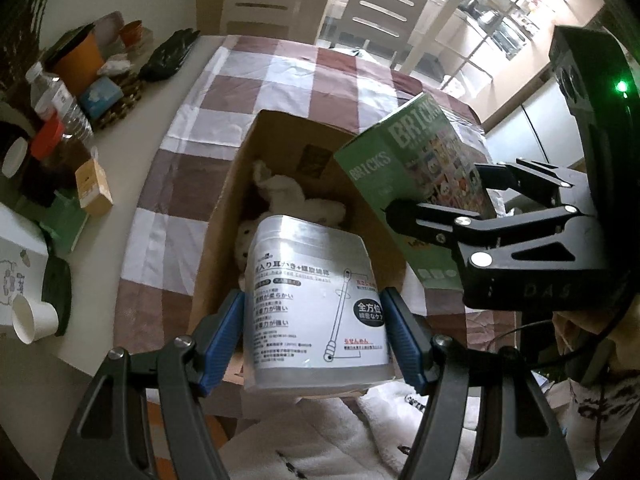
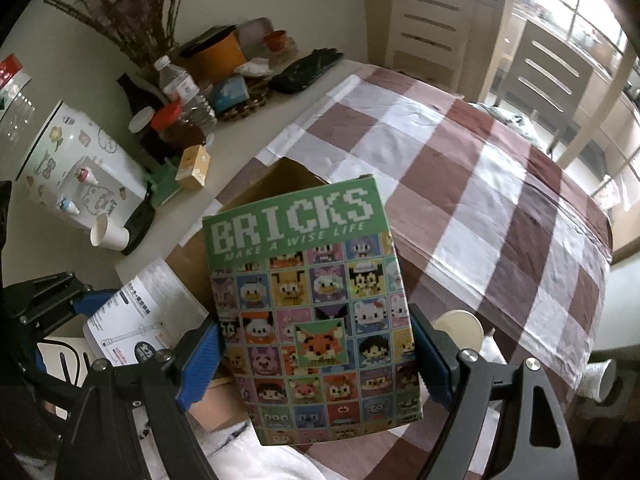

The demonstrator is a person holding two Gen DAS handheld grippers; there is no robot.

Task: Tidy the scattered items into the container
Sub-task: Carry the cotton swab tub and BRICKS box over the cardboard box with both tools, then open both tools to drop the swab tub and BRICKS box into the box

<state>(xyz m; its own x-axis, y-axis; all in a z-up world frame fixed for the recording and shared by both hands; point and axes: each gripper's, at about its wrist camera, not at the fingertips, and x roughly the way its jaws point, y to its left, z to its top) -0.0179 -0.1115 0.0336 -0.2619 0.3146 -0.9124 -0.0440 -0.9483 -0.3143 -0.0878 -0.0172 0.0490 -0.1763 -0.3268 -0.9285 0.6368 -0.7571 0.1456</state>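
Note:
My left gripper (image 1: 314, 336) is shut on a clear tub of cotton swabs (image 1: 316, 304), held over the near end of an open cardboard box (image 1: 224, 216) on the checked cloth. A white plush toy (image 1: 296, 200) lies inside the box. My right gripper (image 2: 318, 354) is shut on a green BRICKS box (image 2: 316, 308), its blue pads pressing both sides. In the left wrist view the BRICKS box (image 1: 412, 176) hangs above the cardboard box's right wall, with the right gripper (image 1: 440, 196) to its right. The swab tub (image 2: 132, 312) and the left gripper's blue finger (image 2: 94, 304) show at lower left of the right wrist view.
The table's left strip is crowded: a water bottle (image 1: 60, 104), an orange pot (image 1: 80, 60), a small tan carton (image 1: 94, 188), a tipped paper cup (image 1: 34, 318), a black bag (image 1: 168, 56). Another paper cup (image 2: 460, 328) sits behind the BRICKS box. White towel (image 1: 320, 440) lies below.

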